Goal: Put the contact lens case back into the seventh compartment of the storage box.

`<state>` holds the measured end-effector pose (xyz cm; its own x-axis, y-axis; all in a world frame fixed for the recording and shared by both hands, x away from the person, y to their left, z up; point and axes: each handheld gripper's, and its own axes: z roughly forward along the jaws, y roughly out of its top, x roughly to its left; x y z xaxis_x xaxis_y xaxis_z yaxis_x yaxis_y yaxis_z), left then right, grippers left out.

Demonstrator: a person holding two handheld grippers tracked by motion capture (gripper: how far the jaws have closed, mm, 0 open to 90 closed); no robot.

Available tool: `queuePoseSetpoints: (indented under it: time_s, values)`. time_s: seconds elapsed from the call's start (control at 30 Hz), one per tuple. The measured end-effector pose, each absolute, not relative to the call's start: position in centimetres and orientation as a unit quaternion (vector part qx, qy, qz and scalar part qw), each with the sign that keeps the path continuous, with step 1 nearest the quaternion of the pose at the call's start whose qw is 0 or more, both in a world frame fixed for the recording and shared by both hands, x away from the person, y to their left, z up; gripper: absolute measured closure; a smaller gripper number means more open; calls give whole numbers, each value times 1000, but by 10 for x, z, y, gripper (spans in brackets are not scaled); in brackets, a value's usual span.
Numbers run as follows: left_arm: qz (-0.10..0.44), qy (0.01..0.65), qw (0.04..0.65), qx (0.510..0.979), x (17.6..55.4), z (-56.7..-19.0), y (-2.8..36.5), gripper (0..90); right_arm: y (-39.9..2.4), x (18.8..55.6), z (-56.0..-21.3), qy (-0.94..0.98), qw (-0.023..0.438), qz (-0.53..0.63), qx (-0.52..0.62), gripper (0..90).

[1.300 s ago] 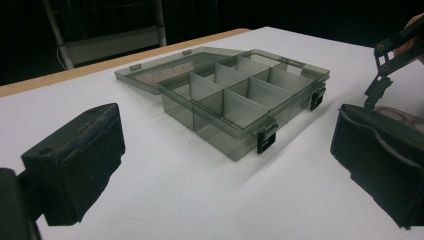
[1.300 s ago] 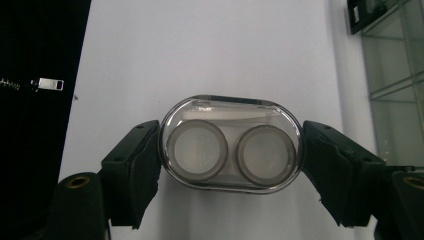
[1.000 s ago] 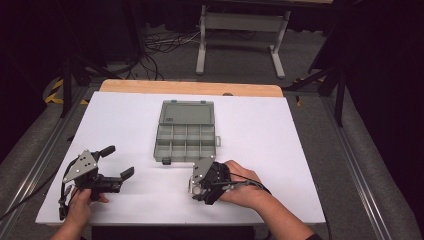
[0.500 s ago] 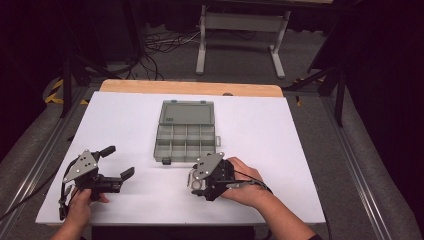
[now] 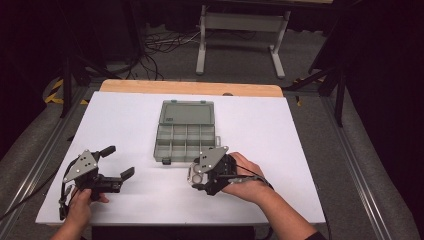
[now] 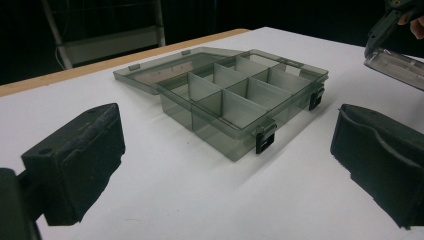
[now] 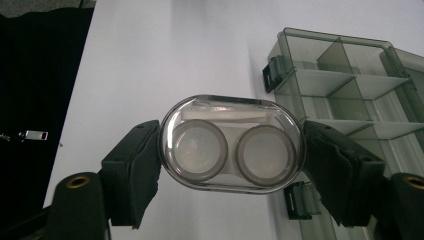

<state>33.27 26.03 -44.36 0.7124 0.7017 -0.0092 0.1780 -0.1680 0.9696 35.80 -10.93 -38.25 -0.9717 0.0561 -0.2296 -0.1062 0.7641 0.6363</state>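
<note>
A: What worries you here?

B: The clear oval case [image 7: 232, 144] in the right gripper [image 7: 232, 150]. The jaws are clamped on its two rounded ends, and smooth curved plastic held that way could twist or squirt out if the hand tilts. It hangs just off the organizer box [image 5: 185, 137], at about five o'clock from the box's middle in the high view, so a drop would probably hit the near rim or one of the black latches [image 6: 265, 136] and bounce onto the white table [image 5: 300, 150].

A: And if it's meant to go into a compartment?

B: My guess is the fit is the risk. The case looks wide against a single cell, so it could bridge a divider and sit cocked rather than flat. I can't tell for sure from these views.

A: What's in the containers?

B: The box stands open, its lid [image 5: 187, 112] laid flat toward twelve o'clock. Every compartment I can see is empty. The oval case shows two round wells [image 7: 199, 149] under its clear cover and a pale strip above them; whether anything lies in the wells, I can't make out.

A: The other hand?

B: The left gripper [image 5: 116, 161] sits at eight o'clock from the box, well apart from it, jaws spread wide and holding nothing.
</note>
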Motion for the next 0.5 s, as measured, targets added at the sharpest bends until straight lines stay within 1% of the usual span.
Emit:
queuePoseSetpoints:
  time_s: [0.5]
  values:
    - [229,301,570,729,333,-444,260,17,-108,372,-366,929,139,343,-12,265]
